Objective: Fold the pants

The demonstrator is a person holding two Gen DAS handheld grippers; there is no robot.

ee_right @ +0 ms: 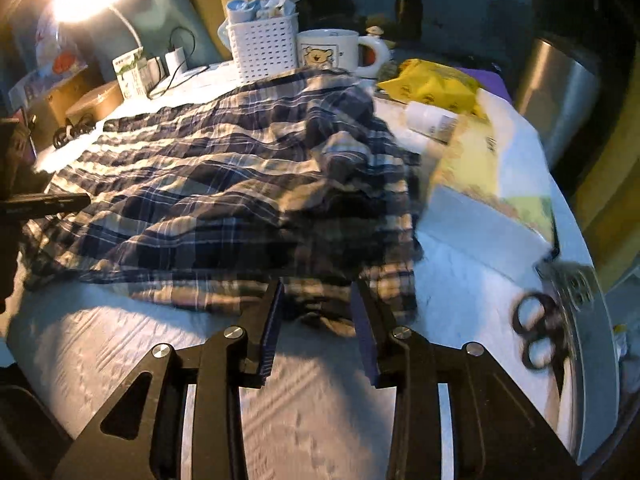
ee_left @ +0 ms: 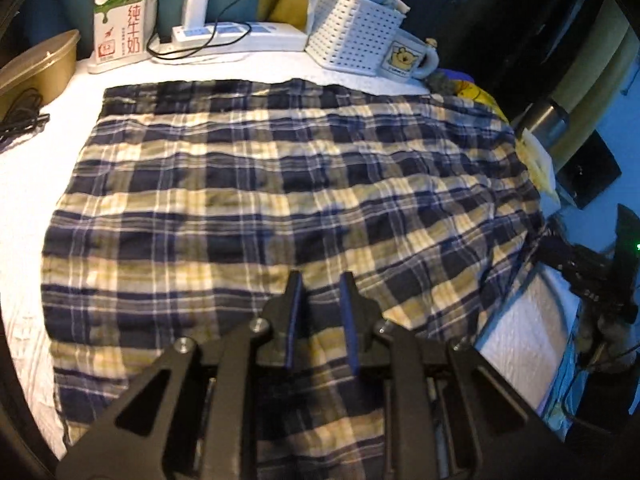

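Navy-and-cream plaid cotton pants [ee_left: 280, 184] lay spread on white quilted table cover [ee_left: 24, 184], directly ahead of and beneath left gripper [ee_left: 320, 280]. Left jaws narrowly parted, nothing pinched, cloth below. Right gripper [ee_right: 318, 286] at near crumpled hem; jaws moderately apart, pads clear of fabric. White perforated plastic basket [ee_right: 262, 56] beyond; black-handled scissors [ee_right: 536, 332] to right.

My right gripper [ee_right: 318, 312], at 6 o'clock, has parted jaws framing the near hem of the plaid pants [ee_right: 224, 184], pads not pressing cloth. The pants lie rumpled from centre toward 10 o'clock on the white table [ee_right: 120, 344]. Basket [ee_right: 262, 54] and mug [ee_right: 340, 52] at 12; scissors [ee_right: 538, 332] at 4.
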